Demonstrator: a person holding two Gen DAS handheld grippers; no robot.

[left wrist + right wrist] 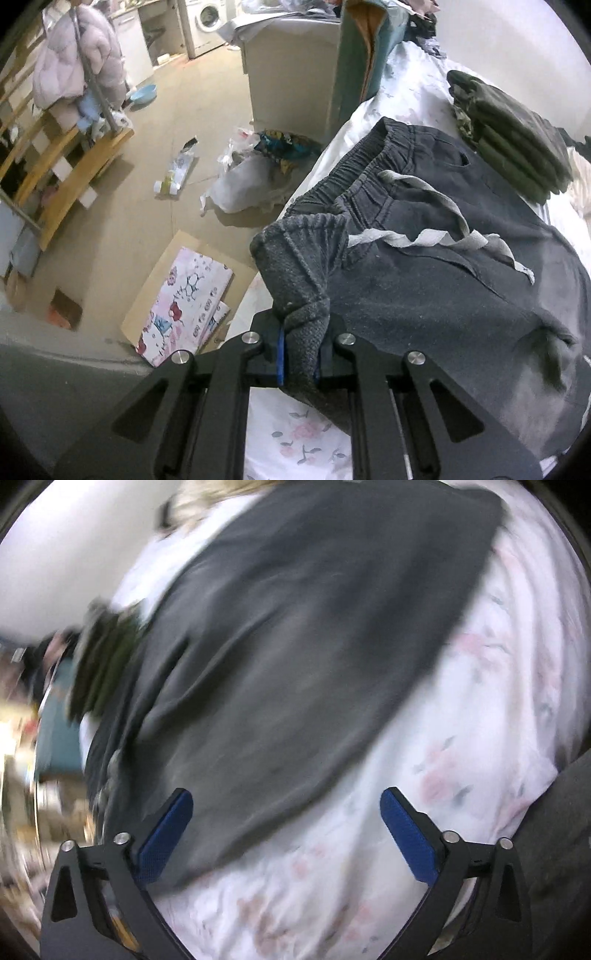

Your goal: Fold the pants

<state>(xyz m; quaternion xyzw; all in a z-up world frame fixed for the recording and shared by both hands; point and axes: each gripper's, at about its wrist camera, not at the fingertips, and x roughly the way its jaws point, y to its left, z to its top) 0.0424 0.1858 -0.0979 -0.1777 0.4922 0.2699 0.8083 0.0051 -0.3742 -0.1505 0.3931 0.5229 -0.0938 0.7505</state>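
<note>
Dark grey pants (443, 280) with an elastic waistband and a pale drawstring (439, 236) lie on a flowered bedsheet (306, 439). My left gripper (301, 350) is shut on a corner of the waistband and holds it lifted off the bed. In the blurred right wrist view the same pants (295, 646) stretch across the sheet (461, 738). My right gripper (286, 805) hangs open above the pants' lower edge, its blue pads (166, 834) wide apart and holding nothing.
A stack of folded olive garments (517, 140) rests on the bed beyond the pants. Left of the bed, on the floor, are a plastic bag (251, 177), cardboard with a printed cloth (184, 302), a wooden rack (62, 173) and a washing machine (207, 22).
</note>
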